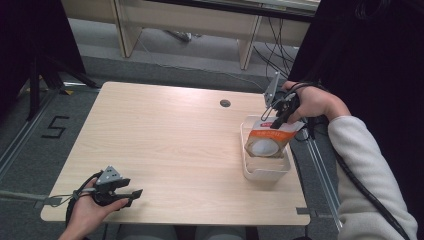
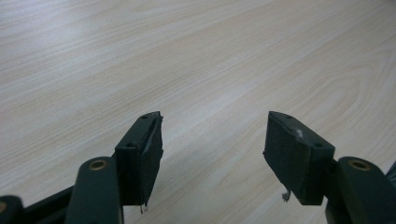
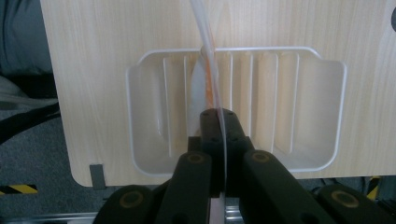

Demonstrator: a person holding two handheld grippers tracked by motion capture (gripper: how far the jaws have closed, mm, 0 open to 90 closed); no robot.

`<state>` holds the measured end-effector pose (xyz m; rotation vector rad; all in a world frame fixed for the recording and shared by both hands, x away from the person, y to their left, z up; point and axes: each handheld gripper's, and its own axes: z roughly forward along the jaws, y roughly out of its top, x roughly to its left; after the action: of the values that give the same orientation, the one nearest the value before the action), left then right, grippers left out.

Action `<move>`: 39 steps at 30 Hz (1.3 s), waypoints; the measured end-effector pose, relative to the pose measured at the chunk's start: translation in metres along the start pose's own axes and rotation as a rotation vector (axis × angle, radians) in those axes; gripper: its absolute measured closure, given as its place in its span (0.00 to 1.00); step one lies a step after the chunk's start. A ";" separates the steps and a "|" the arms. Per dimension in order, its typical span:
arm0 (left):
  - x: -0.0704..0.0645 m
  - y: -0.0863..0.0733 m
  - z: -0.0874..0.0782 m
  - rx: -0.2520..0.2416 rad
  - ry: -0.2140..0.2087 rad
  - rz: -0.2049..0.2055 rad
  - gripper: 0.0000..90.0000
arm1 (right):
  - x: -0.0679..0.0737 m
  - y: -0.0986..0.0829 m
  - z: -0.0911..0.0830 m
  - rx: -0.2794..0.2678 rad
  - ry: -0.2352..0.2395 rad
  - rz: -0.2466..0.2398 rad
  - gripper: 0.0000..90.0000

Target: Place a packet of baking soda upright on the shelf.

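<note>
R gripper [image 1: 278, 116]: jaws clamped on orange-white packet [image 1: 269, 141], upright in white bin [image 1: 248, 165], table R edge | L gripper [image 1: 131, 195]: jaws wide, empty, near-L corner | Surface: light wood table [image 1: 165, 140] | Room: grey carpet [image 1: 190, 60]

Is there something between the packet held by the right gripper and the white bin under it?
Nothing visible blocks it. The right gripper is shut on the top edge of the orange-and-clear packet, whose lower part already hangs inside the white bin. The bin's ribbed floor looks bare.
</note>
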<state>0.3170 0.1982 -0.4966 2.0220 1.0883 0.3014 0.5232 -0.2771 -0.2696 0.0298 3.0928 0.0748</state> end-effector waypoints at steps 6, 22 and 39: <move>0.000 0.000 0.000 -0.002 0.000 0.001 0.40 | 0.000 0.001 0.003 0.010 0.011 0.013 1.00; 0.000 0.000 0.000 -0.001 -0.001 0.000 0.40 | -0.002 -0.002 0.016 0.010 0.033 0.009 1.00; 0.000 0.000 0.000 -0.002 -0.001 -0.002 0.40 | -0.003 -0.008 0.018 0.021 0.032 -0.004 1.00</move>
<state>0.3170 0.1983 -0.4969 2.0192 1.0885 0.3007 0.5268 -0.2847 -0.2878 0.0233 3.1256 0.0432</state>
